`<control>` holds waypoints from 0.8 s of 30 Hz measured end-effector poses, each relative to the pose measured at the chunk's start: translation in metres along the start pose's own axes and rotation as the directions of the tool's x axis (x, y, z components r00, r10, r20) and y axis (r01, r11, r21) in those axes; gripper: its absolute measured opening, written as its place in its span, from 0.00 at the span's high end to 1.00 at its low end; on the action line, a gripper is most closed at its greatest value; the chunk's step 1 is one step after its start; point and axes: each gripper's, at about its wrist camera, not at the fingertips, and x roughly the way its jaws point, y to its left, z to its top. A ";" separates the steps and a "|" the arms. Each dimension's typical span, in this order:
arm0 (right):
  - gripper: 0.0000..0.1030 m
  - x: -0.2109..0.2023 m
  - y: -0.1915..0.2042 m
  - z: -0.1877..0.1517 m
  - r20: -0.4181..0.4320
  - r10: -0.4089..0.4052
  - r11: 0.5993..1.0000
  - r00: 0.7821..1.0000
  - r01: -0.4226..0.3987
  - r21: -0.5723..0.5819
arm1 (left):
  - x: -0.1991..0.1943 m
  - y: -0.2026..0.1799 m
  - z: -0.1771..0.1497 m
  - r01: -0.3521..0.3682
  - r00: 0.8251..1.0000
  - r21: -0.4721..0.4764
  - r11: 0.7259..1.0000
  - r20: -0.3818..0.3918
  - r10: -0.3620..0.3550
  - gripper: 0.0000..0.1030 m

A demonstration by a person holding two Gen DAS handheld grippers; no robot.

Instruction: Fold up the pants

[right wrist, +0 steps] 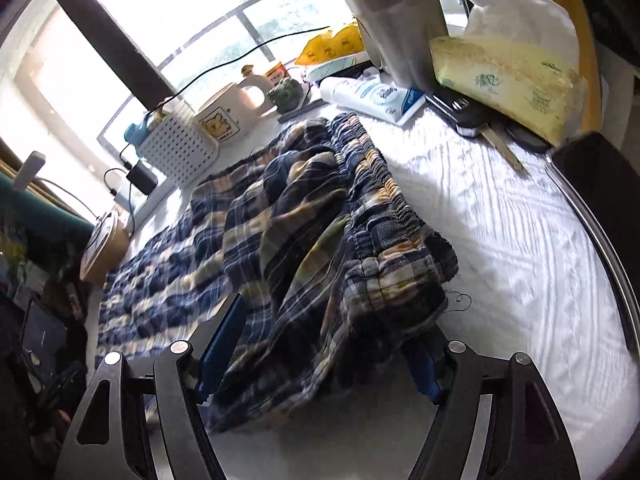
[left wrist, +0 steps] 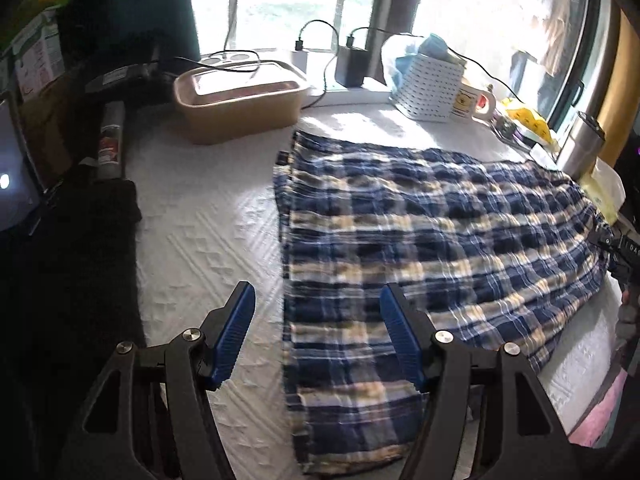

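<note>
One pair of plaid pants point(left wrist: 420, 240) is lying spread on the white surface point(left wrist: 208, 232), waistband bunching at its right end. Two claws: left claw point(left wrist: 318, 336) is hovering released over the hem; right claw point(right wrist: 332, 344) is straddling the waistband (pads not pressing). One mug point(right wrist: 224, 116) and one perforated basket point(right wrist: 180, 148) are standing behind.
</note>
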 end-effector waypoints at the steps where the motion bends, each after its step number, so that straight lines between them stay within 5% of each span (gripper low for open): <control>1: 0.31 0.002 0.002 0.001 0.009 -0.001 1.000 1.000 0.001 -0.005 | 0.000 0.002 0.000 -0.003 1.000 -0.003 1.000 0.002 0.003 0.37; 7: 0.76 0.007 -0.003 0.002 0.002 0.034 0.999 0.999 -0.034 0.010 | 0.002 0.010 -0.001 -0.007 1.000 -0.020 1.000 -0.003 0.007 0.37; 10: 0.84 0.001 0.000 0.005 0.028 0.033 0.999 0.999 -0.033 -0.001 | 0.002 0.013 -0.001 0.000 1.000 -0.023 1.000 0.000 0.000 0.37; 24: 0.89 -0.039 0.050 0.049 0.183 -0.012 0.990 0.983 0.038 -0.139 | -0.007 0.037 -0.008 0.037 0.999 -0.065 0.997 0.032 -0.035 0.37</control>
